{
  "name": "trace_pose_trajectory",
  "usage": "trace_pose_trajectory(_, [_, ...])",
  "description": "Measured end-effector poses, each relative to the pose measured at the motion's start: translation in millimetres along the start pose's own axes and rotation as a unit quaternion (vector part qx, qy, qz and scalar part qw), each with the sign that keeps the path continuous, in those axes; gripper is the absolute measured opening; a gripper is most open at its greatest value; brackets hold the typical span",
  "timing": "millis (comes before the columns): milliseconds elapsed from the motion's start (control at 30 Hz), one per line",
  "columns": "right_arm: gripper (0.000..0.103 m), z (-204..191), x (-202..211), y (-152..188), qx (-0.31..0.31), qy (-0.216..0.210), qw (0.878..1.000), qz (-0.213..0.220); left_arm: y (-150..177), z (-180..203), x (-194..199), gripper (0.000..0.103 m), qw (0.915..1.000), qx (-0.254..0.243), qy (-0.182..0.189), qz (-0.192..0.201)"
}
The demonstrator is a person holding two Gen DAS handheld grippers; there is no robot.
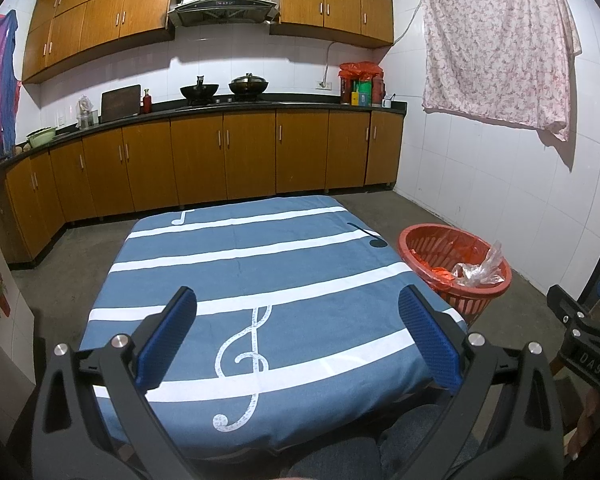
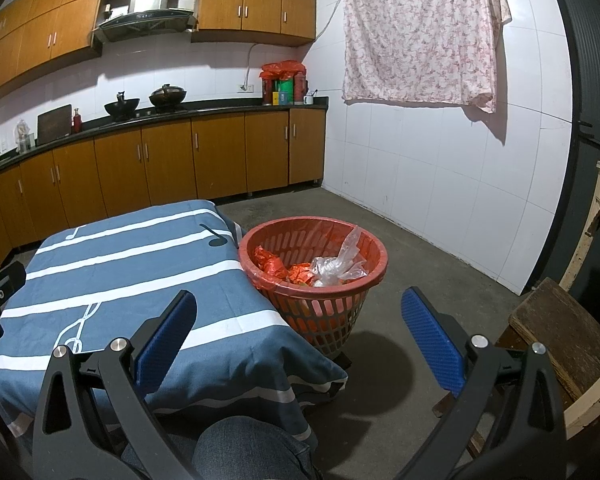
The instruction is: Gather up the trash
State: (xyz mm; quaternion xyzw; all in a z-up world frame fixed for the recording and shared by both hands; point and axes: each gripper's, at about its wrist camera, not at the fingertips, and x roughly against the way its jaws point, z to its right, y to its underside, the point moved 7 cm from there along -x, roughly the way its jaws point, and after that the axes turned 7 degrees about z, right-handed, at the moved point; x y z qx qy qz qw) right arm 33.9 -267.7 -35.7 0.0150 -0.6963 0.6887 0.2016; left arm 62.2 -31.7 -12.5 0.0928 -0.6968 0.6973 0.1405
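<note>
Two grippers hover, fingers spread wide and holding nothing. Left of the red basket, the left gripper hangs over a bench draped in blue cloth with white music notes. The basket holds orange wrappers and a clear plastic bag. The right gripper, lettered "DAS", hangs near the basket's front.
</note>
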Motion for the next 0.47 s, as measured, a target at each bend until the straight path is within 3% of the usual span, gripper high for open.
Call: trace_pose_trajectory(467, [0.101, -1.9, 1.1, 2.8, 0.000, 0.000, 1.000, -0.001, 8.3, -0.2, 2.7, 0.099, 1.0000, 0.006, -0.003, -0.006])
